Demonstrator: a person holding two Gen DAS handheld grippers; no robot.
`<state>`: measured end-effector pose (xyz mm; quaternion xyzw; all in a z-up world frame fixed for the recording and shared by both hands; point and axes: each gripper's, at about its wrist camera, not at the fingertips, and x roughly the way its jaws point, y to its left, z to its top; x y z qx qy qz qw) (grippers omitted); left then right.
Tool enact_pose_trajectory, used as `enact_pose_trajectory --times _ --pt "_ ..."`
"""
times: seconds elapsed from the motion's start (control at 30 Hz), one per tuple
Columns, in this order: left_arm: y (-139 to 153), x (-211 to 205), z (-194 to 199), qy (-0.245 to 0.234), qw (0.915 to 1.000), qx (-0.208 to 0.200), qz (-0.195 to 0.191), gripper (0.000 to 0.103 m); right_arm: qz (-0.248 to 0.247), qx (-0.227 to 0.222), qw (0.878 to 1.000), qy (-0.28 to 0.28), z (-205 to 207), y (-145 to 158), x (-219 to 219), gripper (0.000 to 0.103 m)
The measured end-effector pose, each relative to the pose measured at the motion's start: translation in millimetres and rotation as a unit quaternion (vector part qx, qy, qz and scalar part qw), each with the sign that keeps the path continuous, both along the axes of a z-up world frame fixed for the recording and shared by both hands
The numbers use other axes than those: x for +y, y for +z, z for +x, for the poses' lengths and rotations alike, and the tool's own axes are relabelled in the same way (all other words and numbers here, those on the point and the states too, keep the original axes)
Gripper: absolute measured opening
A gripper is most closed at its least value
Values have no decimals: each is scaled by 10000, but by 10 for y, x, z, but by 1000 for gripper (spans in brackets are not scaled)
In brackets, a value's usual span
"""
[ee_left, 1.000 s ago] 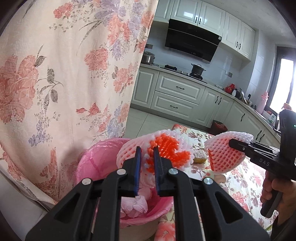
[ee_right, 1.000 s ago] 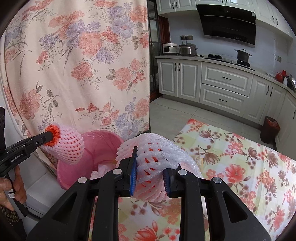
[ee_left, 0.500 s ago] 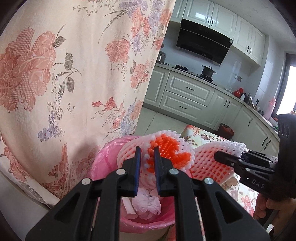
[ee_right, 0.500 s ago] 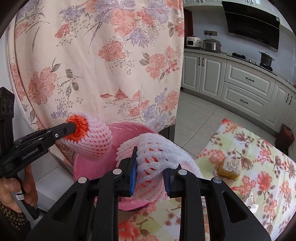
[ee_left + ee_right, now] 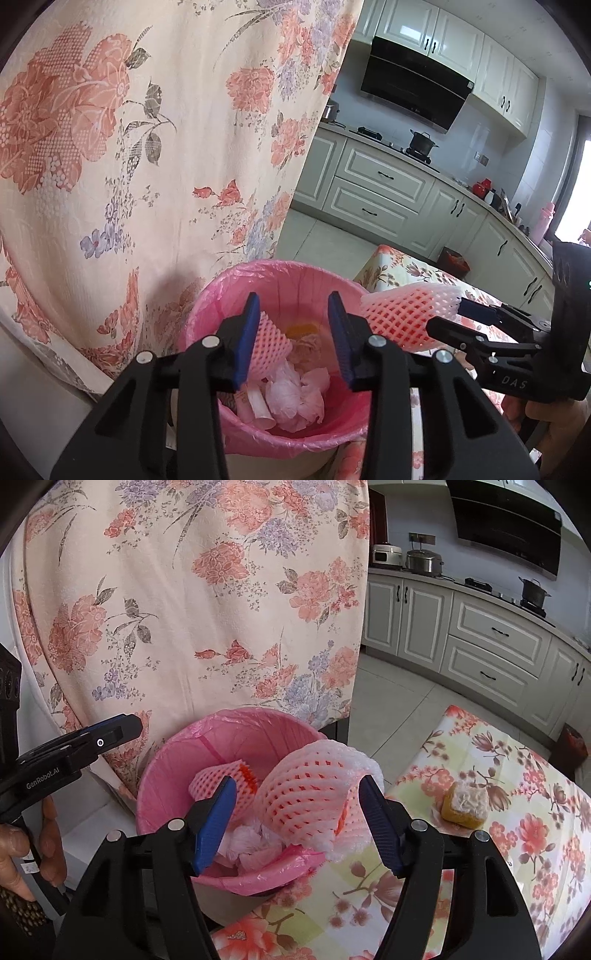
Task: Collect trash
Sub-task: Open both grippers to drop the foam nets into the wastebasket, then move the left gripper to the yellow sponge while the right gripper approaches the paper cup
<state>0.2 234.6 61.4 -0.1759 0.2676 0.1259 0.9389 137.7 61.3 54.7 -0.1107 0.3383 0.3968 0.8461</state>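
Note:
In the left wrist view my left gripper hangs over a bin with a pink liner. Its jaws are opening, and a pink foam fruit net slips down beside the left pad into the bin. My right gripper is over the bin's near rim with its jaws opening. A second white-pink foam net sits loose between them, clear of the left pad. The dropped net lies inside the bin. Each gripper shows in the other's view: the right gripper and the left gripper.
Crumpled tissues and scraps fill the bin. A floral curtain hangs right behind it. The table with a floral cloth lies to the right, with a yellow sponge-like block on it. Kitchen cabinets stand beyond.
Both grippers came in over the bin and went from shut to open. The left one's net has dropped into the bin, and the right one's net has sprung wider between the jaws.

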Motion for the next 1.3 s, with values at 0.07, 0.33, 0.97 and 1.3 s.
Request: enact_pose_trajectory --times 0.07,0.33,0.97,1.3 --pt "1 -20 13 -21 10000 -1 -10 39 -11 13 10000 4 11 -5 -36 66" --pt "42 -75 23 -82 10000 -21 29 39 -38 27 9998 200 -58 -12 44 66" --pt "80 -43 -83 13 9999 -99 13 43 56 -199 9996 200 -146 148 -69 83" --pt "57 -300 75 -257 9996 -46 42 52 -93 -139 9986 -495 19 -85 -688 83"
